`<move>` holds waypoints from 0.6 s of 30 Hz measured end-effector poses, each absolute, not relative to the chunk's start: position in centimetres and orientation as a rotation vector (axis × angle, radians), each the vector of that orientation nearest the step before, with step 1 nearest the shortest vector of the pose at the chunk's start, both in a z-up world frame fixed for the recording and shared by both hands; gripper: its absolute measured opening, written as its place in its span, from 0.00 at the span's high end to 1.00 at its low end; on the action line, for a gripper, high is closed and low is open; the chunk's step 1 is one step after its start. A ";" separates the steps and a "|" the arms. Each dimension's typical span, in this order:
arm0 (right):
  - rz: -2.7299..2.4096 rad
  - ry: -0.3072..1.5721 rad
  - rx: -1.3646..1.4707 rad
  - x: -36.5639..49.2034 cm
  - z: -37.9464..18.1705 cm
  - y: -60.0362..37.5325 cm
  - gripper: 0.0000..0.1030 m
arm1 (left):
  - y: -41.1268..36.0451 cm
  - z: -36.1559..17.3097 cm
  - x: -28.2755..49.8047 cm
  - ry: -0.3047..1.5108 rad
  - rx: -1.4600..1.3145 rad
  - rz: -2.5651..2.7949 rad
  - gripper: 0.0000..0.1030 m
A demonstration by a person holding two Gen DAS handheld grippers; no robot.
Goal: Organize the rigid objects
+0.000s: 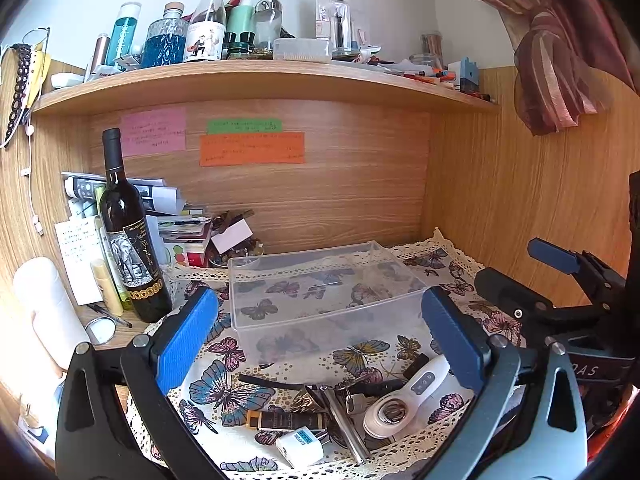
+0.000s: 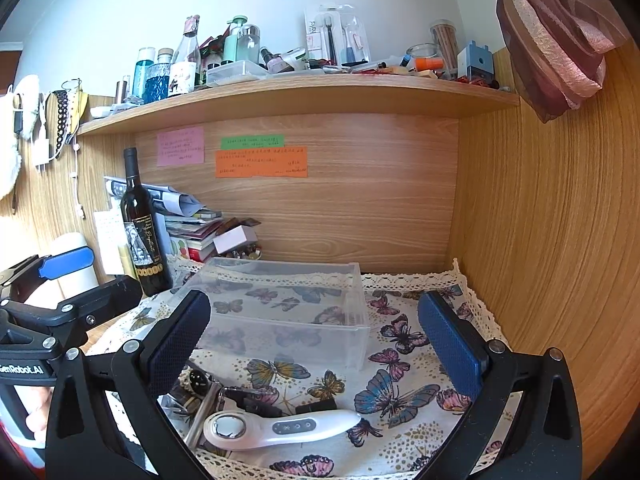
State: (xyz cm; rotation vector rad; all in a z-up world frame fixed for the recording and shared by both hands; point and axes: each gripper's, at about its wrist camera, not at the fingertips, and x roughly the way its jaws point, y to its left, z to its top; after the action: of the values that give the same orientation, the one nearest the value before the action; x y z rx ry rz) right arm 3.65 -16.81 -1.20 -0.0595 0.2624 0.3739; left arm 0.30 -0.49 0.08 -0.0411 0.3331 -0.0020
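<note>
A clear plastic bin (image 1: 320, 292) (image 2: 288, 312) stands empty on the butterfly cloth (image 1: 224, 384) (image 2: 400, 400). In front of it lies a pile of small items: a white handheld device (image 1: 404, 396) (image 2: 280, 428), a white plug adapter (image 1: 299, 446), a metal rod (image 1: 346, 424), a dark tube with an orange end (image 1: 280, 420), keys (image 1: 356, 400) and a watch (image 2: 198, 380). My left gripper (image 1: 320, 340) hangs open above the pile, facing the bin. My right gripper (image 2: 316, 344) is open too, over the white device. Each gripper shows at the edge of the other's view.
A wine bottle (image 1: 128, 236) (image 2: 144, 228) stands left of the bin, with stacked papers and books (image 1: 176, 220) behind it. A white roll (image 1: 48, 304) sits far left. The wooden wall (image 2: 540, 240) closes the right side. A cluttered shelf (image 1: 260, 80) runs overhead.
</note>
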 end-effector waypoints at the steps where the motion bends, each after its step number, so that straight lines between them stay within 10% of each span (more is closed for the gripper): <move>1: 0.374 0.263 -0.059 3.7 -1.2 -16.8 0.00 | -0.5 0.1 0.3 0.334 -0.041 -0.003 0.00; 18: 0.375 0.266 -0.056 3.8 -1.3 -16.8 0.00 | -0.8 0.0 0.3 0.329 -0.036 -0.002 0.00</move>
State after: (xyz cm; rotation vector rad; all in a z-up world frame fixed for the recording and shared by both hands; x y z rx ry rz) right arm 3.79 -16.82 -1.26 -0.0564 0.2655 0.3745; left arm 0.25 -0.80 0.04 -0.0356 0.3288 -0.0022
